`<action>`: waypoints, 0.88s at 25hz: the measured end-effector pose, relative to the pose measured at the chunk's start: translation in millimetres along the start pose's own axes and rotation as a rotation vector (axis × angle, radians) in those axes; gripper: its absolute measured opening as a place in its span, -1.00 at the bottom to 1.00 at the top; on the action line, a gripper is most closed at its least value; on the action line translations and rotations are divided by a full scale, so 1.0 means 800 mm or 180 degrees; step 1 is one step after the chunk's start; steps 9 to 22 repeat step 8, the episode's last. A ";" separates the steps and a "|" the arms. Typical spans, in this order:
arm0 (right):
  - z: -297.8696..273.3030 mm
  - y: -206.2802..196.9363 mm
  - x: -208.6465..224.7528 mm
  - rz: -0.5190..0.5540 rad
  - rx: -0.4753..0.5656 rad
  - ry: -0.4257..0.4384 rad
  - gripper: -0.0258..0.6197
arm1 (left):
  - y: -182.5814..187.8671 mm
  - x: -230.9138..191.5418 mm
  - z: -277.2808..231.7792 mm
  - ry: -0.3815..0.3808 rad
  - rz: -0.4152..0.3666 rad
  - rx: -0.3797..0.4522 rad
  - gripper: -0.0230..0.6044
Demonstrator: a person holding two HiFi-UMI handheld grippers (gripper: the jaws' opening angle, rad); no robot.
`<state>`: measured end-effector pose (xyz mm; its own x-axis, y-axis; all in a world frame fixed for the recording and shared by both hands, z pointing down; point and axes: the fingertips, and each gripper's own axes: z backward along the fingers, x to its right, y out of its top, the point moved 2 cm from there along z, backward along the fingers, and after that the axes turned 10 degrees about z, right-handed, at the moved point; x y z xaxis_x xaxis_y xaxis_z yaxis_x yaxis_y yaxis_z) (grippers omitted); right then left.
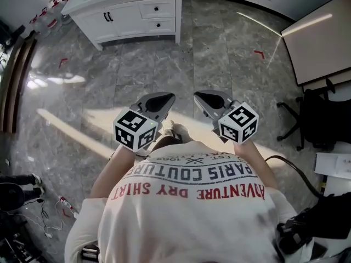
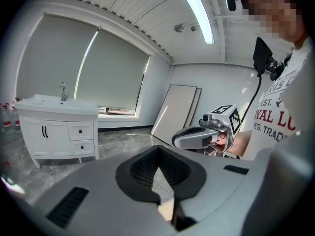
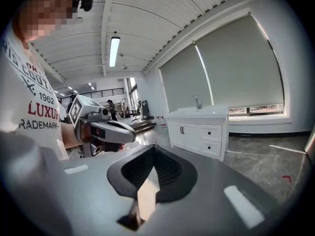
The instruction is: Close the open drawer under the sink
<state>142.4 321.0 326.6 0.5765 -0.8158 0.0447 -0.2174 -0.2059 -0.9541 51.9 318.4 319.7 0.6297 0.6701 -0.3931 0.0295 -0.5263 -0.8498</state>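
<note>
A white vanity cabinet [image 1: 126, 12] with a sink and tap [image 2: 63, 90] stands far across the grey marble floor. Its two small drawers [image 1: 158, 15] sit at the right end, one above the other, and also show in the left gripper view [image 2: 80, 137] and the right gripper view [image 3: 211, 140]. From here I cannot tell which drawer stands out. My left gripper [image 1: 167, 97] and right gripper [image 1: 200, 96] hover side by side close to my chest, well short of the cabinet. Both are shut and hold nothing. Each also shows in the other's view: the right gripper [image 2: 179, 140] and the left gripper [image 3: 130, 132].
A large pale board [image 1: 318, 37] leans at the right, with a black office chair [image 1: 315, 119] beside it. Red tape marks [image 1: 259, 53] dot the floor. Cables and gear [image 1: 44, 218] lie at the lower left. Open marble floor lies between me and the cabinet.
</note>
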 end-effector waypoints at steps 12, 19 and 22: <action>-0.009 -0.002 0.002 -0.0008 -0.0027 0.0058 -0.92 | -0.002 -0.007 -0.005 -0.0004 0.0038 -0.0003 -0.93; -0.009 -0.002 0.002 -0.0008 -0.0027 0.0058 -0.92 | -0.002 -0.007 -0.005 -0.0004 0.0038 -0.0003 -0.93; -0.009 -0.002 0.002 -0.0008 -0.0027 0.0058 -0.92 | -0.002 -0.007 -0.005 -0.0004 0.0038 -0.0003 -0.93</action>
